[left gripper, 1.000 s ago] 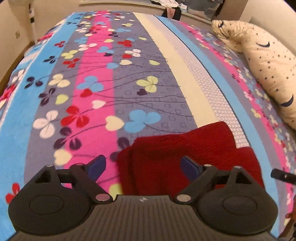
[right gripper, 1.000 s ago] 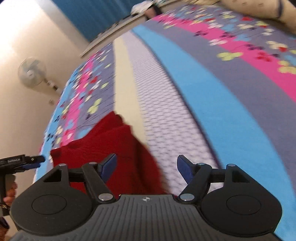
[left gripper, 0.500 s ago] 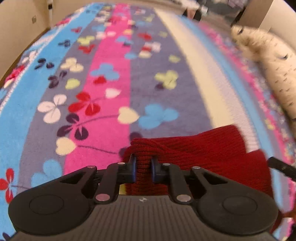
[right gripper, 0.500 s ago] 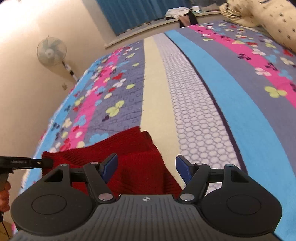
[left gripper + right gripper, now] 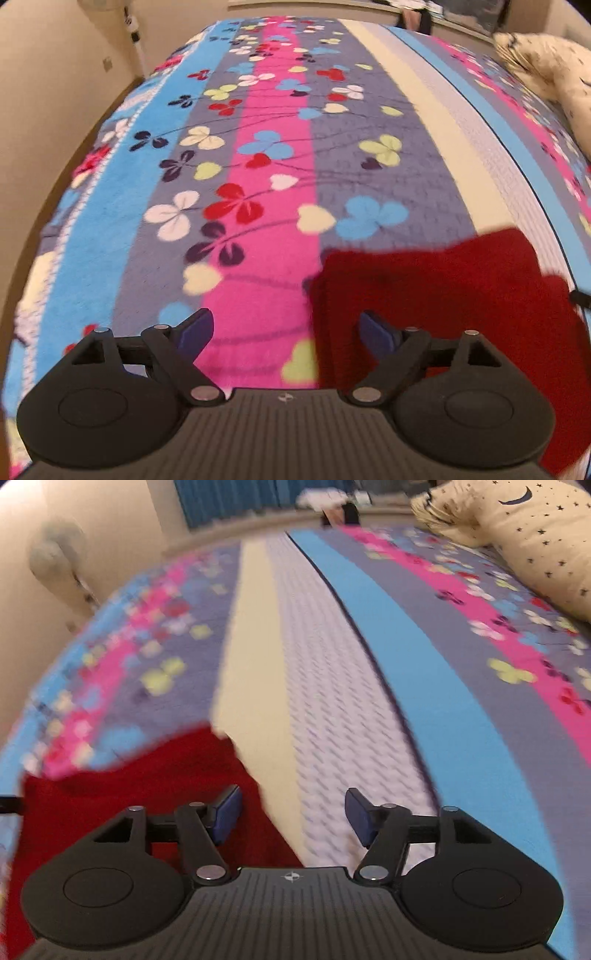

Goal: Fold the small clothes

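Garment, red and knitted, lies on the bed's blanket, filling the lower right of the left wrist view and the lower left of the right wrist view. In both views it is blurred, so its folds cannot be made out. It covers part of the blanket's grey flowered stripe and reaches the cream stripe at its far corner.

The left hand-held gripper has its jaws spread wide and holds nothing; its left blue pad sits over the pink stripe, its right pad in front of the garment's near left part. Whether that pad touches the cloth cannot be told.

The right hand-held gripper is likewise spread and empty. Its left pad appears over the garment's right edge, its right pad over the pale honeycomb stripe beside the cream one.

A black tip of the left gripper shows at the left edge of the right wrist view, level with the garment's left edge.

A cream pillow with dark stars and a crescent moon lies at the upper right of the frame in both views. A standing fan is against the wall at the upper left of the right wrist view, and blue curtains hang beyond the bed.
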Demonstrator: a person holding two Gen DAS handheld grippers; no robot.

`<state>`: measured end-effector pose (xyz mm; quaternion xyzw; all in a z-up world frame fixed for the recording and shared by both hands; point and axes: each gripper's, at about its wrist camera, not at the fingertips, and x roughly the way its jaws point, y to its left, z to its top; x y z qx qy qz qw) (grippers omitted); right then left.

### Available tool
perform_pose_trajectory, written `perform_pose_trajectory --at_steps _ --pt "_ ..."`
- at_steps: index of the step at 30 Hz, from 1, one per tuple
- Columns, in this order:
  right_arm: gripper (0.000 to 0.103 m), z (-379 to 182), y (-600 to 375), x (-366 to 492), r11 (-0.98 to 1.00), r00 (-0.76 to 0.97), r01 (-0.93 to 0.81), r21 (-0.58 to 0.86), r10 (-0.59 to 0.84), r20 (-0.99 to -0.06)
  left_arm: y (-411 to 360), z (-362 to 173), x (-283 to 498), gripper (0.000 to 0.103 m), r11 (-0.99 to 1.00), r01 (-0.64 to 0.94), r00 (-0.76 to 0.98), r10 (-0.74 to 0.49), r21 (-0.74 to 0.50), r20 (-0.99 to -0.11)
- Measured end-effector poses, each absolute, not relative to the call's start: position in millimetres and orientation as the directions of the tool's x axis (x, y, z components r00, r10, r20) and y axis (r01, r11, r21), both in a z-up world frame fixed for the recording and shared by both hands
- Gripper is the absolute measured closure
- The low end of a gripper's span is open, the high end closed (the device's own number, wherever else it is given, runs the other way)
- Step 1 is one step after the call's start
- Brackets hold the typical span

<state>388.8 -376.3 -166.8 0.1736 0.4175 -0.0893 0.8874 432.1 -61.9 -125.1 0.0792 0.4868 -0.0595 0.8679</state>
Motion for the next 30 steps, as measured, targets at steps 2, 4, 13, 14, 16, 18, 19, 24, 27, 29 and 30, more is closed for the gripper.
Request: perform_pose_trajectory --at_steps 2,4,13,14,16,18,19,24,27,29,30 --pt "0.033 -145.1 -374.8 352.9 0.913 0.67 0.311 0.265 -0.013 -0.742 -60.3 -109.3 393.6 0.007 0.972 0.212 0.547 -0.03 0.103 -0.837" --pt "0.014 -119.0 -364.8 302.6 0.922 0.708 0.285 0.263 -0.017 -0.706 -57.8 -94.3 347.0 0.0 0.97 0.224 0.576 -0.049 0.1 -0.816" --pt "0.005 -60.5 -299.1 134.1 0.958 0.717 0.261 0.121 -0.108 -0.689 -64.3 -69.2 175.3 0.0 0.982 0.173 0.461 -0.143 -0.069 -0.876" --pt "0.005 -58.3 -292.4 124.1 0.963 0.717 0.249 0.108 -0.108 -0.688 -65.1 -67.3 165.8 0.0 0.982 0.177 0.459 -0.142 -0.067 -0.877" --pt "0.005 -53.5 -280.9 104.5 0.97 0.716 0.232 0.069 -0.122 -0.688 -67.7 -62.5 144.8 0.0 0.982 0.184 0.471 -0.117 -0.032 -0.874" --pt "0.005 -48.2 -271.2 89.1 0.972 0.719 0.225 0.062 -0.123 -0.684 -70.1 -56.8 127.1 0.0 0.982 0.19 0.486 -0.094 0.0 -0.869" --pt "0.005 -45.6 -268.7 81.6 0.971 0.719 0.229 0.068 -0.121 -0.684 -70.3 -53.1 119.4 0.0 0.981 0.194 0.494 -0.092 0.006 -0.865" --pt "0.005 -33.7 -262.3 56.5 0.969 0.734 0.228 0.093 -0.108 -0.671 -75.7 -38.3 91.6 0.0 0.974 0.226 0.532 -0.092 0.036 -0.842" --pt "0.005 -29.3 -258.5 48.1 0.973 0.743 0.218 0.075 -0.116 -0.659 -76.5 -33.5 84.3 0.0 0.972 0.231 0.543 -0.093 0.042 -0.834" --pt "0.005 -27.2 -258.0 45.3 0.973 0.746 0.217 0.08 -0.113 -0.656 -75.3 -32.0 81.6 0.0 0.973 0.23 0.542 -0.096 0.037 -0.835" --pt "0.005 -26.5 -257.7 44.4 0.973 0.746 0.218 0.082 -0.112 -0.656 -75.2 -31.6 80.0 0.0 0.973 0.228 0.543 -0.095 0.038 -0.834"
